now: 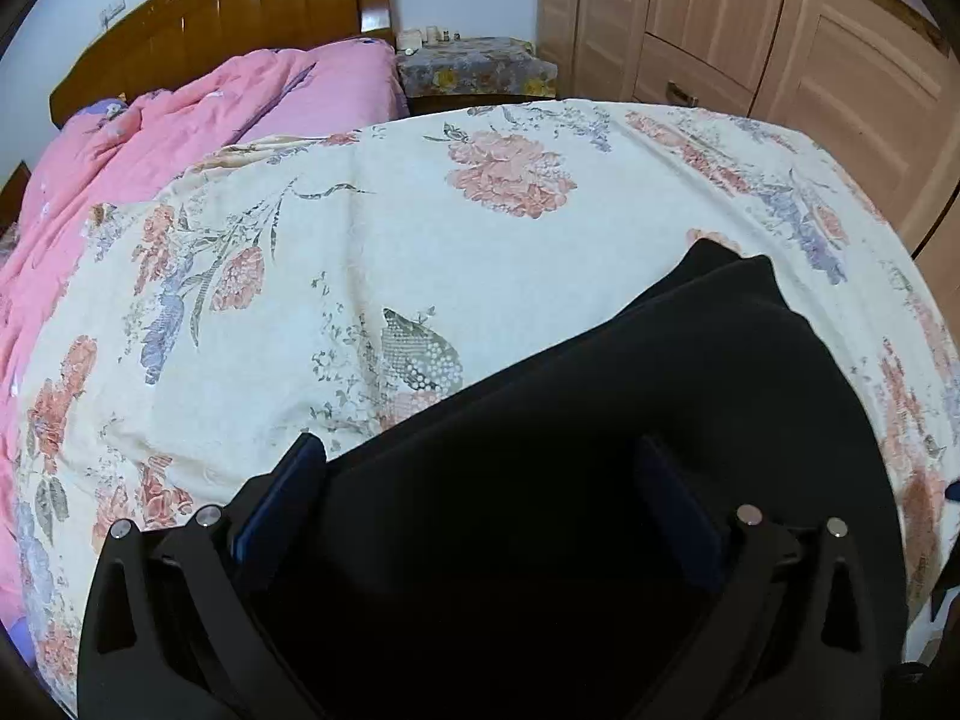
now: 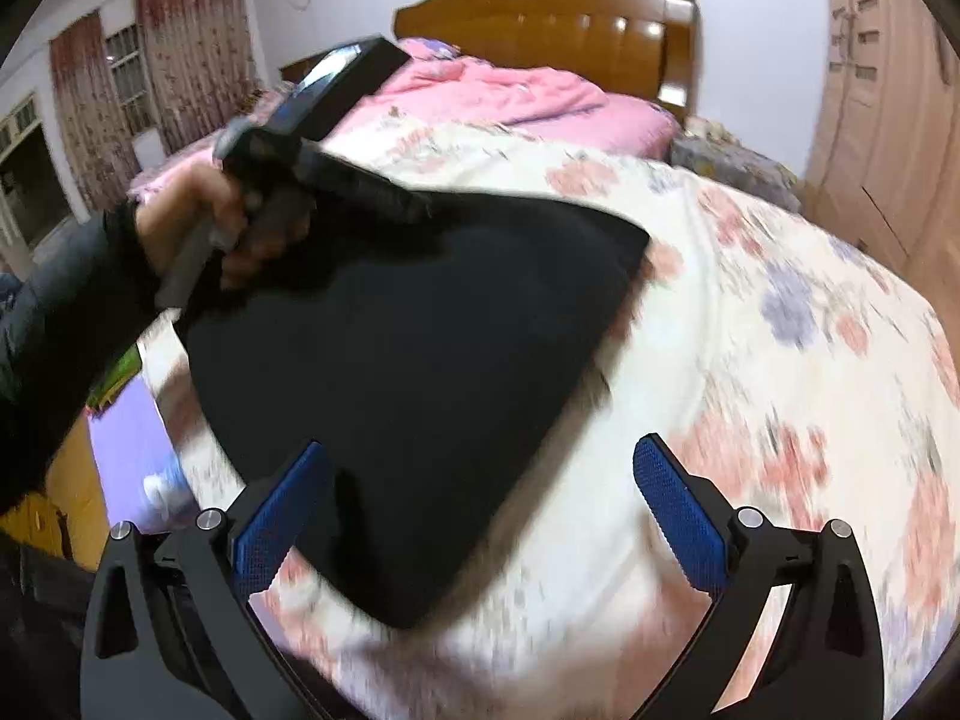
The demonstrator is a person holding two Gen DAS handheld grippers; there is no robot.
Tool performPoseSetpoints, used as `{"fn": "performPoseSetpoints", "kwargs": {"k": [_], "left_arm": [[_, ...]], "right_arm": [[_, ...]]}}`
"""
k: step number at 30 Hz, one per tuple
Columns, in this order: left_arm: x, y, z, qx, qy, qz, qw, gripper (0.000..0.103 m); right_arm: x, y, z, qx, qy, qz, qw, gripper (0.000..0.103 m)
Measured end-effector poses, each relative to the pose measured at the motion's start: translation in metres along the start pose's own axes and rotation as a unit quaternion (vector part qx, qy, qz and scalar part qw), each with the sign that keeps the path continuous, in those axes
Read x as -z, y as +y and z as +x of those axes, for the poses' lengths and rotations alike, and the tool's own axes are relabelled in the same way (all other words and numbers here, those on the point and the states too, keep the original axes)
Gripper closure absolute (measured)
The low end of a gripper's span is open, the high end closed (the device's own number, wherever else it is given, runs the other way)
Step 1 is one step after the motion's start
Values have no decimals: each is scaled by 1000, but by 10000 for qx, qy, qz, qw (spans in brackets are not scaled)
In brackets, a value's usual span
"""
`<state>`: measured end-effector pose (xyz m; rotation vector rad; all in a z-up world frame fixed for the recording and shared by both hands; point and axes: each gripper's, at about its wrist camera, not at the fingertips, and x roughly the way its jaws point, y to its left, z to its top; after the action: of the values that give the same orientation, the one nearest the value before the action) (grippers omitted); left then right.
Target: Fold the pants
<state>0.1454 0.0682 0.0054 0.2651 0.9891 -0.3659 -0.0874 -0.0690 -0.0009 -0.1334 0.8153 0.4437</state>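
Both hand-held grippers (image 1: pixel 480 504) (image 2: pixel 480 504) w/ jaws wide, over smooth black pants (image 2: pixel 420 330) on floral sheet (image 1: pixel 420 240).

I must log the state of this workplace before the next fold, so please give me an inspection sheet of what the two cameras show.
Surface: bed under a floral sheet, lightly creased.
Job's things: black pants lie on the sheet as a folded, flat, compact shape.
Clutter: pink quilt bunched toward the headboard.
Grippers: left gripper over the pants, jaws apart; right gripper above the pants' near edge, jaws apart, holding nothing. The right view is blurred.
Cables: nothing seen.
Surroundings: wardrobe, covered nightstand with small items, curtained window.
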Motion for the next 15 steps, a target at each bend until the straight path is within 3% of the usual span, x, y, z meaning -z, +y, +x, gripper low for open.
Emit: {"fn": "performPoseSetpoints", "kwargs": {"k": [4,9,15], "left_arm": [[3,-3,-1,-142,-29,40,9999,1],[4,-3,-1,-186,-32,44,9998,1],[5,-5,-4,-251,-99,64,9996,1]], "right_arm": [[-23,10,39,-605,334,-213,9974,5],[-24,-9,58,-1104,541,247,9921,4],[-22,-12,53,-918,515,422,9935,5]]}}
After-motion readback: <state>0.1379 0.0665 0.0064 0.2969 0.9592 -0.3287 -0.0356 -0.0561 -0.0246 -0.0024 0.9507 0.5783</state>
